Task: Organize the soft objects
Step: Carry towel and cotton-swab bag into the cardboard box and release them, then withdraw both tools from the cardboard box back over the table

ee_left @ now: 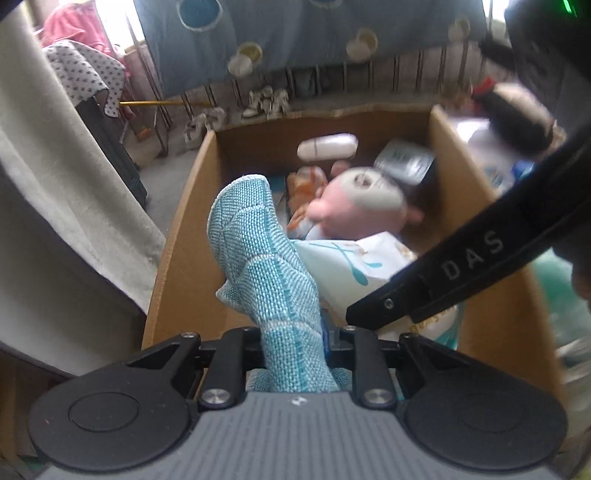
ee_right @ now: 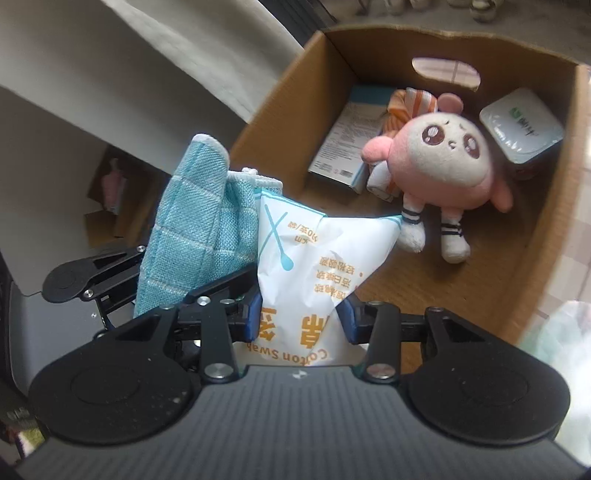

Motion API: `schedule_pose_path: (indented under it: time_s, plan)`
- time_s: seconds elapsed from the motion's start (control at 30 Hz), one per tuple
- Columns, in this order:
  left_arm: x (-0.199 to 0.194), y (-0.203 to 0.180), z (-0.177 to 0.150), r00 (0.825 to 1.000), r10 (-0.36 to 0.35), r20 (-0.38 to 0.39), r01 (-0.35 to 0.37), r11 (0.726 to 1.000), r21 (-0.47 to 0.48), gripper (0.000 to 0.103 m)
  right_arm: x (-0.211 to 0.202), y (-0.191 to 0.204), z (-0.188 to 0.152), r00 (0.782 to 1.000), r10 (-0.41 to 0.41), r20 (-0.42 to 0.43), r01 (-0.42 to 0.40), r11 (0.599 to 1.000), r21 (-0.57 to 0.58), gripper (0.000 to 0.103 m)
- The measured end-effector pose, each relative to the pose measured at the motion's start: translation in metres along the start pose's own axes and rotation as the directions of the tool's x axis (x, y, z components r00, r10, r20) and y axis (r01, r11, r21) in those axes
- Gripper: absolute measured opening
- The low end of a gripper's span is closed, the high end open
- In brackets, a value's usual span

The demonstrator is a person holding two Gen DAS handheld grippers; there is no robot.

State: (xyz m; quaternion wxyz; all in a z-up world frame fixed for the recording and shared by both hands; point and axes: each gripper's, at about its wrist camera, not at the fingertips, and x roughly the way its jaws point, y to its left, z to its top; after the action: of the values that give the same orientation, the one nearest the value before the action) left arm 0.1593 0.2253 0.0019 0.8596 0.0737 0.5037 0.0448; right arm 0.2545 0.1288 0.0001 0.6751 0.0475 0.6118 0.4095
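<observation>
My left gripper [ee_left: 293, 332] is shut on a folded teal woven cloth [ee_left: 264, 258], which stands up from its jaws over the near end of a cardboard box [ee_left: 184, 221]. My right gripper [ee_right: 301, 314] is shut on a white cotton swab bag [ee_right: 317, 258], held above the same box [ee_right: 546, 236]. The teal cloth [ee_right: 192, 229] and the left gripper sit just left of the bag. The right gripper's arm [ee_left: 461, 266] crosses the right of the left wrist view. A pink and cream plush doll [ee_right: 443, 166] lies on the box floor.
Inside the box lie a thin white carton [ee_right: 343, 147], an orange striped cloth [ee_right: 406, 107] and a wet wipes pack [ee_right: 524, 125]. A white sheet [ee_left: 55, 206] hangs left of the box. A blue patterned cloth [ee_left: 295, 33] hangs over railings behind.
</observation>
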Motion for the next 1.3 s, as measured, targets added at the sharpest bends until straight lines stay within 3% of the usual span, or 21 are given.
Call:
schedule_pose_path:
  time_s: [0.13,0.33,0.5,0.6,0.83,1.0,1.23,1.3]
  plan:
    - [0.034,0.007,0.007,0.997,0.029,-0.074,-0.026,0.998,0.052,0.022,0.033,-0.014,0.016,0.999,-0.018,-0.042,0.021,0.997,0.069,0.041]
    - [0.069,0.014,0.012,0.99,0.07,-0.122,-0.059,0.994,0.098,0.028,0.072,-0.032,0.027,0.998,-0.025,-0.053,0.032,0.99,0.139,0.043]
    - [0.079,0.014,0.013,0.986,0.109,-0.124,-0.095,0.989,0.115,0.053,0.087,-0.045,0.025,0.999,-0.013,-0.036,0.021,0.976,0.217,0.049]
    - [0.08,0.015,0.014,0.984,0.132,-0.118,-0.118,0.986,0.122,0.061,0.094,-0.057,0.022,0.999,0.004,-0.037,0.006,0.961,0.277,0.053]
    - [0.07,0.023,0.016,0.986,0.131,-0.101,-0.121,0.988,0.091,0.071,0.085,-0.06,0.022,0.999,0.043,0.003,-0.042,0.935,0.351,0.057]
    - [0.06,0.029,0.016,0.989,0.115,-0.095,-0.111,0.993,0.048,0.076,0.067,-0.055,0.024,0.997,0.066,0.041,-0.077,0.91,0.408,0.072]
    - [0.044,0.033,0.016,0.99,0.126,-0.056,-0.125,0.992,0.016,0.075,0.05,-0.056,0.016,0.999,0.005,0.049,-0.024,0.921,0.389,0.072]
    - [0.038,0.035,0.018,0.991,0.13,-0.034,-0.13,0.991,-0.001,0.075,0.047,-0.056,0.013,0.999,0.005,0.054,-0.025,0.931,0.363,0.059]
